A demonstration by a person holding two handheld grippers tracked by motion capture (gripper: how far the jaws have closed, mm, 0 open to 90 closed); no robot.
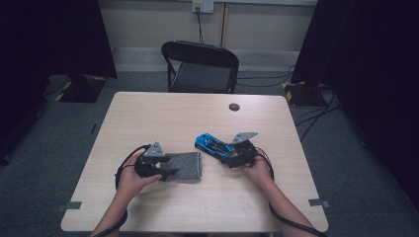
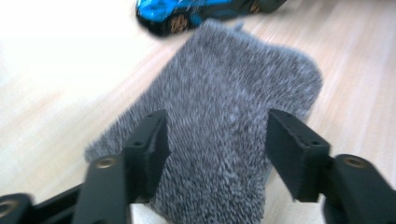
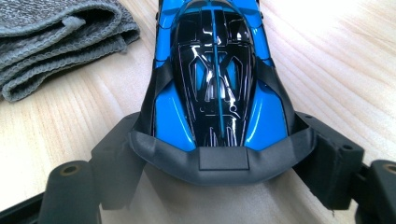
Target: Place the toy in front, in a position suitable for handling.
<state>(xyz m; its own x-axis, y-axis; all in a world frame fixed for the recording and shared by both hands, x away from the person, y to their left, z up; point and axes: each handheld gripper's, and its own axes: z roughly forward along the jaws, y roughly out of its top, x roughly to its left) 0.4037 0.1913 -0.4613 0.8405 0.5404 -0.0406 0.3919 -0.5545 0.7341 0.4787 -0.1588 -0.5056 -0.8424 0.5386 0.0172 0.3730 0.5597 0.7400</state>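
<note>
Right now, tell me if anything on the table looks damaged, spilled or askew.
Nothing stands out. The blue toy car sits intact on its wheels, its rear end between the right gripper jaws. The grey cloth lies folded flat beside it, under the open left gripper.

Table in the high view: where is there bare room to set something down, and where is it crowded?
The table is bare across its far half, up to the dark round cap, and along the near edge between the forearms. The middle is crowded: left hand-held gripper over the grey cloth, and right hand-held gripper clamped on the blue toy car.
</note>
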